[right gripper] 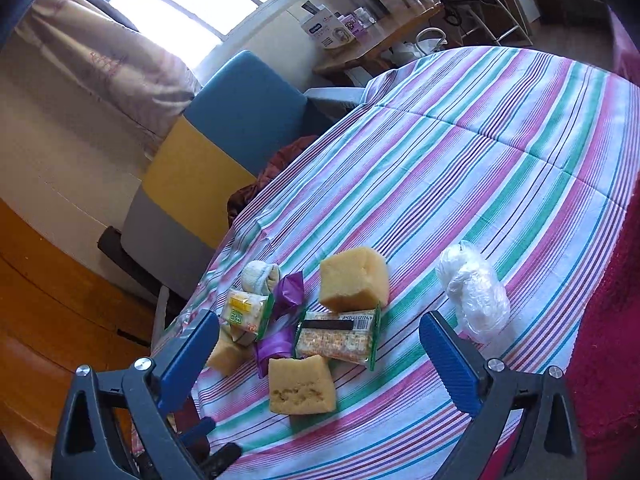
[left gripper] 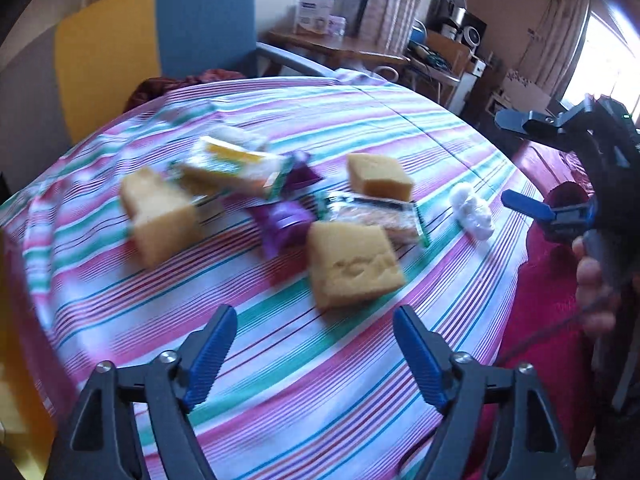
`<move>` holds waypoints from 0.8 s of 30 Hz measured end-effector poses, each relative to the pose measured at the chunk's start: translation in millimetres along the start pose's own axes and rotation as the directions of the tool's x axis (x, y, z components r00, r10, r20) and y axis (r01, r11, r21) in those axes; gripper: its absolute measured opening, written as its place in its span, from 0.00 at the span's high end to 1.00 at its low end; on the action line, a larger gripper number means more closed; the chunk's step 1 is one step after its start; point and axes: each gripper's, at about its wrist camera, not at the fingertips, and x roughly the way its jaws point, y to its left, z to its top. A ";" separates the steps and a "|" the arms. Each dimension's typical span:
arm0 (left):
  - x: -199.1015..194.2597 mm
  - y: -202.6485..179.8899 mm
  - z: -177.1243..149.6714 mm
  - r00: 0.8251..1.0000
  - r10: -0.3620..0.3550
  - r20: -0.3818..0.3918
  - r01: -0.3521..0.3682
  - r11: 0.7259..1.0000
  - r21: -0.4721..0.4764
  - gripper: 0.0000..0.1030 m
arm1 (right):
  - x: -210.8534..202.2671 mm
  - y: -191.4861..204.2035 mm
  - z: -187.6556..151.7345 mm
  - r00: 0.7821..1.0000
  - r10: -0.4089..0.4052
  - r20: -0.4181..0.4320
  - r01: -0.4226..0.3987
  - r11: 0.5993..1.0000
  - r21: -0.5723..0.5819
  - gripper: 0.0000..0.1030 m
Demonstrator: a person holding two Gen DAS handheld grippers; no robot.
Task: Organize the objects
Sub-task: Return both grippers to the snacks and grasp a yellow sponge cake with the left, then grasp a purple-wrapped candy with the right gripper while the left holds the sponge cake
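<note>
On the striped tablecloth (left gripper: 320, 380) (right gripper: 480, 160) lie three yellow sponges: near (left gripper: 354, 266) (right gripper: 300, 386), far (left gripper: 378, 178) (right gripper: 354, 278), left (left gripper: 160, 216) (right gripper: 228, 354). Among them lie a green-edged cracker packet (left gripper: 380, 214) (right gripper: 340, 338), a yellow-labelled packet (left gripper: 236, 164) (right gripper: 246, 312), purple wrappers (left gripper: 282, 224) (right gripper: 274, 346) and a white plastic bag (left gripper: 472, 210) (right gripper: 476, 292). My left gripper (left gripper: 314, 322) is open and empty, just short of the near sponge. My right gripper (right gripper: 320, 344) (left gripper: 520, 160) is open and empty above the pile.
A blue and yellow chair (left gripper: 160, 40) (right gripper: 224, 136) stands at the table's far side with dark red cloth (left gripper: 176, 84) on it. A red cover (left gripper: 552, 280) (right gripper: 608, 320) lies at the table's right edge. A white sock (right gripper: 258, 274) lies beside the packets.
</note>
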 end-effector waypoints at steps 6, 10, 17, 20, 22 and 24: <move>39.8 -22.6 23.6 0.998 0.007 -0.064 -0.007 1.000 0.004 0.15 | -3.9 -6.8 0.9 1.000 0.022 0.021 -0.023 0.999 0.037 0.01; 65.6 -28.2 31.4 0.994 0.017 -0.106 -0.018 1.000 -0.010 0.15 | -2.9 -11.8 2.3 0.999 0.037 0.013 -0.038 0.997 0.067 0.01; 54.8 -10.9 3.9 0.997 0.003 -0.072 -0.004 1.000 -0.019 0.39 | -2.8 -13.8 2.8 1.000 0.022 0.014 -0.023 0.997 0.079 0.01; 33.8 9.9 -21.0 0.999 0.012 -0.048 -0.013 1.000 -0.027 0.40 | -0.4 -13.7 3.2 1.000 0.016 0.001 -0.016 0.997 0.078 0.01; 17.2 24.5 -39.2 1.000 0.014 -0.028 -0.015 0.999 -0.043 0.40 | 0.9 -12.7 2.8 1.000 0.012 -0.008 -0.011 0.997 0.072 0.01; 0.7 36.0 -57.1 0.999 0.035 -0.011 -0.036 0.998 -0.042 0.40 | 3.1 -11.9 2.6 1.000 0.000 -0.020 0.002 0.998 0.065 0.01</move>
